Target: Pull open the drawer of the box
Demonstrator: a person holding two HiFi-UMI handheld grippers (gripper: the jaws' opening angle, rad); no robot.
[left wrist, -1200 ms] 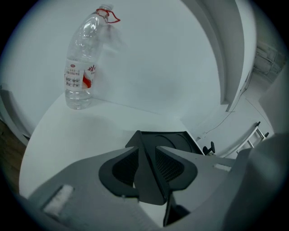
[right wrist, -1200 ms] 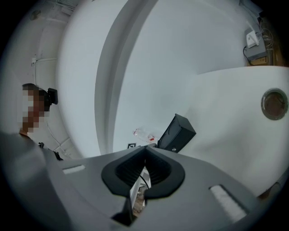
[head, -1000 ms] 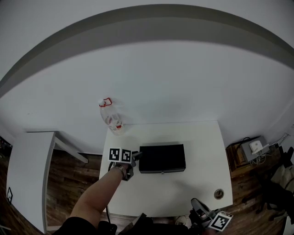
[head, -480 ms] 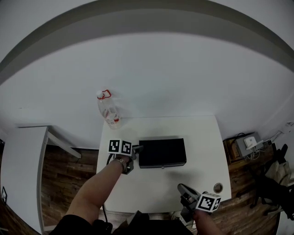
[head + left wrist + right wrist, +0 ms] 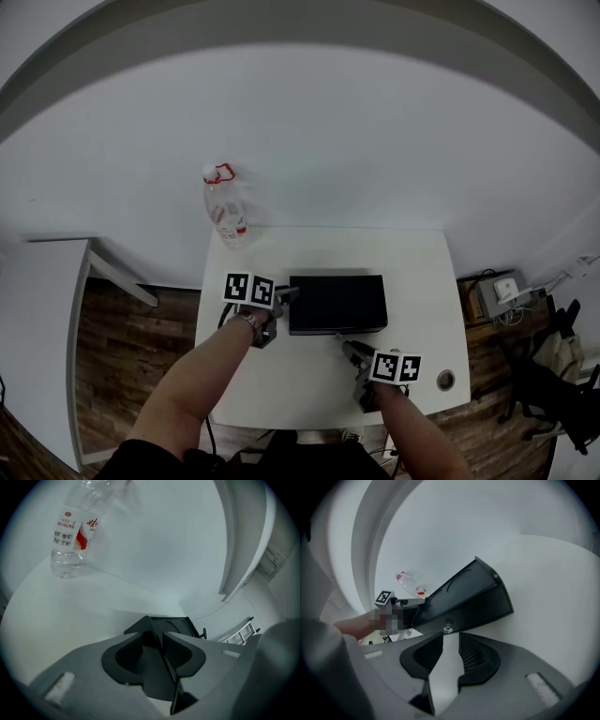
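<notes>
The black box [image 5: 337, 302] lies in the middle of the white bench [image 5: 412, 272]. Its drawer front is turned to the near side, and the drawer looks not yet pulled out. My left tongs [image 5: 153, 634] are at the box's left end, with that end between them. They are opening, so I judge that the pads do not press on it now. My right tongs [image 5: 451, 639] are opening too and are empty, with only bare bench between them. The small metal knob [image 5: 447, 628] of the drawer stands just in front of their gap.

What can go wrong from here: the knob is small and shiny, so if I close a little too low or to one side, the pads may slide off it. Also, if the left tongs do not hold the box when I pull, the whole box (it looks light to me) may slide toward the near edge with the drawer closed. The plastic bottle [image 5: 225, 211] at the far left corner is well apart, so I see no danger there.
</notes>
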